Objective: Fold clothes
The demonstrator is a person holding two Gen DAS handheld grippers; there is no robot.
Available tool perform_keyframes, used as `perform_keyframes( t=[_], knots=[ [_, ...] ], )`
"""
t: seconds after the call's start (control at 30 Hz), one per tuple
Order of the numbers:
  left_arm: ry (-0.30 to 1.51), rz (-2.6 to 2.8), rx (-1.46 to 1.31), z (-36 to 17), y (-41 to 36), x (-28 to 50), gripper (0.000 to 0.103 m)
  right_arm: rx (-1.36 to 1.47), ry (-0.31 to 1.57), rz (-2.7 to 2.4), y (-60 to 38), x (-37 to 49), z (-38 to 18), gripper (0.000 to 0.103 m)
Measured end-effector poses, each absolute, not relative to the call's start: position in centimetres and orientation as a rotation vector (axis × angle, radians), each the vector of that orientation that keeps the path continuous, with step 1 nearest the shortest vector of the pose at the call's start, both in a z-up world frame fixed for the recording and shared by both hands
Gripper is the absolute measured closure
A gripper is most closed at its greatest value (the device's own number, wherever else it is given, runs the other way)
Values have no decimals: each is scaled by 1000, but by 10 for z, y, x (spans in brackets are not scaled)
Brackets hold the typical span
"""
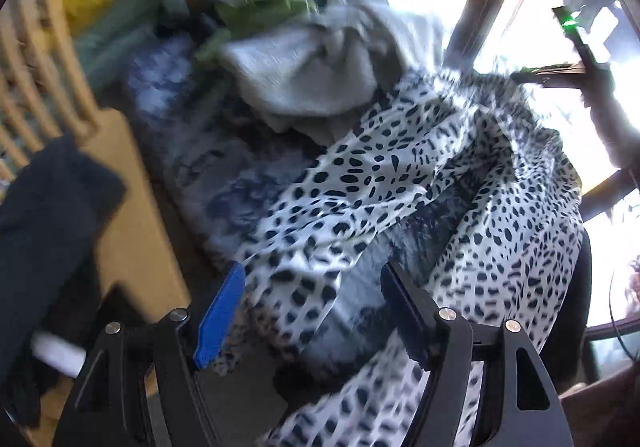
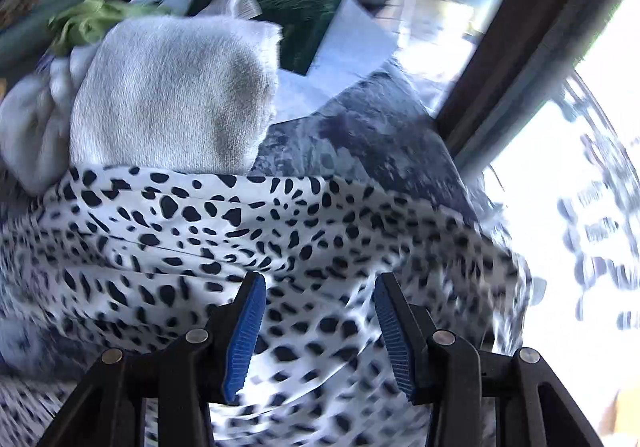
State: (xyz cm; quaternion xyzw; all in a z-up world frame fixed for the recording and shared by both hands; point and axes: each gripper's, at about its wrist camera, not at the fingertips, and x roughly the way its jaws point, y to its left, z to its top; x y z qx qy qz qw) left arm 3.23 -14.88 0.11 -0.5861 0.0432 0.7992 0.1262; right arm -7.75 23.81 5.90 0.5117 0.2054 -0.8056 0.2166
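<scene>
A white garment with black spots (image 1: 400, 175) lies crumpled across a blue-grey mottled bedspread (image 1: 224, 183). My left gripper (image 1: 312, 271) is open just above the garment's near folds, with cloth between its blue pads (image 1: 220, 311) but not pinched. In the right wrist view the same spotted garment (image 2: 240, 231) fills the lower half. My right gripper (image 2: 320, 287) is open right over it, jaws wide apart. The right gripper also shows at the far upper right of the left wrist view (image 1: 576, 43), blurred.
A folded grey-white towel (image 2: 172, 95) lies just beyond the garment, also in the left wrist view (image 1: 304, 67). Green and yellow clothes (image 1: 260, 7) and papers (image 2: 344, 23) pile up behind. A wooden slatted frame (image 1: 36, 79) stands left, a dark cloth (image 1: 48, 215) hanging there. A bright window (image 2: 560, 167) is right.
</scene>
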Motion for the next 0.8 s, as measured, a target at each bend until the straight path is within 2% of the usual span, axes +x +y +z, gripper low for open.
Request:
perform_keyframes(
  t=[0.13,0.23,0.37,0.53,0.63,0.67,0.73,0.77,0.8],
  knots=[
    [-20,2161,-1899,-20,-146,-27,31,1351,849,-2104,231,-103,37,55],
    [-22,2114,-1917,-24,-146,-52,31,1358,932,-2026,229,-123,16,52],
    [-3,1969,-1934,-34,-143,-64,31,1411,923,-1964,234,-156,-4,51],
    [154,1928,-1979,-53,-135,-62,31,1473,895,-1906,238,-182,-27,49],
    [141,1906,-2011,-63,-134,-63,31,1509,877,-1876,242,-183,-41,50],
    [134,1900,-2017,-66,-134,-64,31,1508,850,-1866,244,-181,-42,56],
    [128,1897,-2033,-71,-132,-66,31,1500,801,-1854,247,-176,-44,78],
    [131,1894,-2044,-74,-132,-66,31,1488,795,-1867,249,-174,-41,98],
    [133,1891,-2057,-77,-131,-67,31,1476,802,-1884,250,-171,-39,99]
  ],
)
